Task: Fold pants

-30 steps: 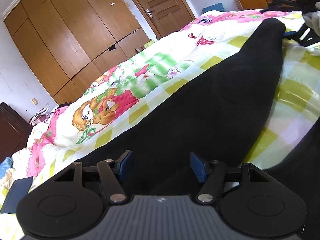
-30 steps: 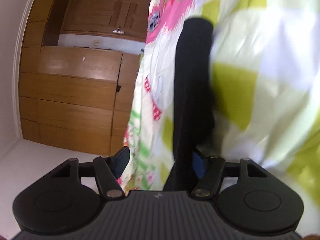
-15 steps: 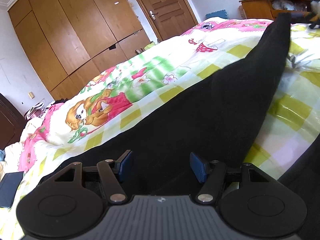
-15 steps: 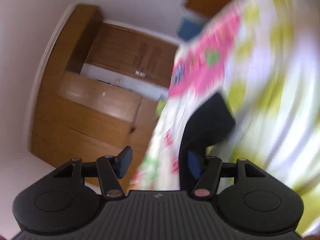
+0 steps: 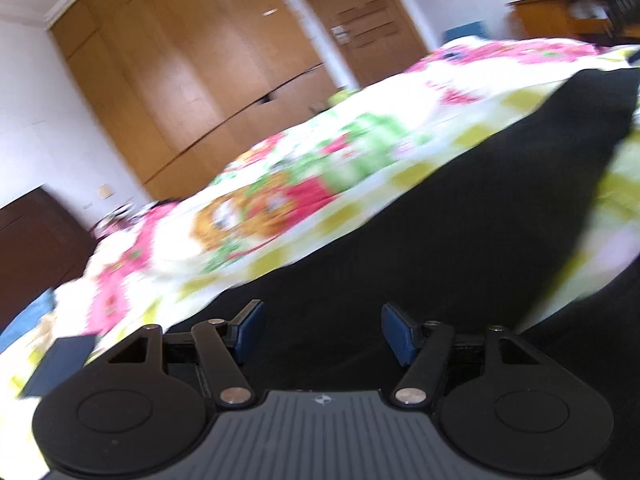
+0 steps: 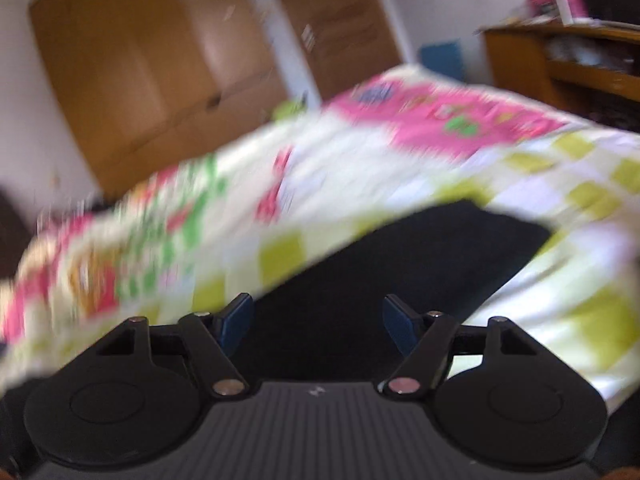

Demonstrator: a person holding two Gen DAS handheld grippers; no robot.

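The left gripper (image 5: 322, 330) is hanging low over the black pants (image 5: 460, 216), its blue pads (image 5: 248, 330) standing well apart — they have just been opening, with cloth lying below and between them, seemingly unpinched. The right gripper (image 6: 318, 326) is likewise gaping, its jaws just widening over the pants' far end. Beyond, the garment is lying stretched across the patterned quilt (image 5: 280, 184) — blurred wooden wardrobes (image 5: 192, 80) are standing behind.

Open bedspread (image 6: 400, 184) — wardrobe (image 5: 192, 80) beyond
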